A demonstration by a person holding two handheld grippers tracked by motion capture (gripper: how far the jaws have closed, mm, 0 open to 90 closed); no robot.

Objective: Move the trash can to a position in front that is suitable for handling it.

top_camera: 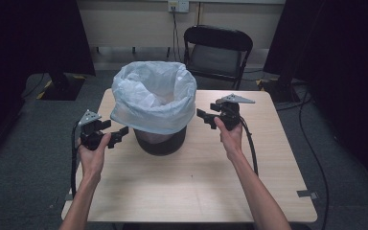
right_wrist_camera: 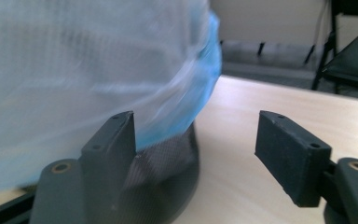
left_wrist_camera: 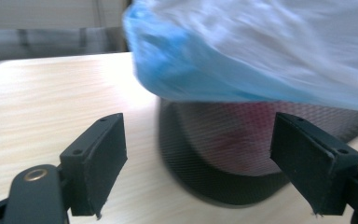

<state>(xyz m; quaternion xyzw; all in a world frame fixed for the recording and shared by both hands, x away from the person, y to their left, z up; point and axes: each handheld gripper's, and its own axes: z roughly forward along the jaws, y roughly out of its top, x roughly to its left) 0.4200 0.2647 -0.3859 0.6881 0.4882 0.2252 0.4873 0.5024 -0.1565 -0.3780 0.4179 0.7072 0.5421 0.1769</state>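
A black mesh bin (top_camera: 160,142) stands at the back middle of the wooden table (top_camera: 191,187). A pale blue-white plastic bag (top_camera: 153,93) lines it and folds down over its rim. My left gripper (top_camera: 117,130) hovers just left of the bin, open and empty. In the left gripper view the jaws of the left gripper (left_wrist_camera: 198,135) stand wide, facing the bin (left_wrist_camera: 223,154) under the bag's hem (left_wrist_camera: 261,51). My right gripper (top_camera: 205,119) hangs just right of the bin, open and empty. The right gripper view has its jaws (right_wrist_camera: 196,128) apart beside the bag (right_wrist_camera: 84,70) and bin (right_wrist_camera: 168,163).
A black folding chair (top_camera: 218,50) stands behind the table's far edge. Dark curtains flank the room, with stand feet and cables on the grey floor. A cable trails from each gripper across the table toward the person.
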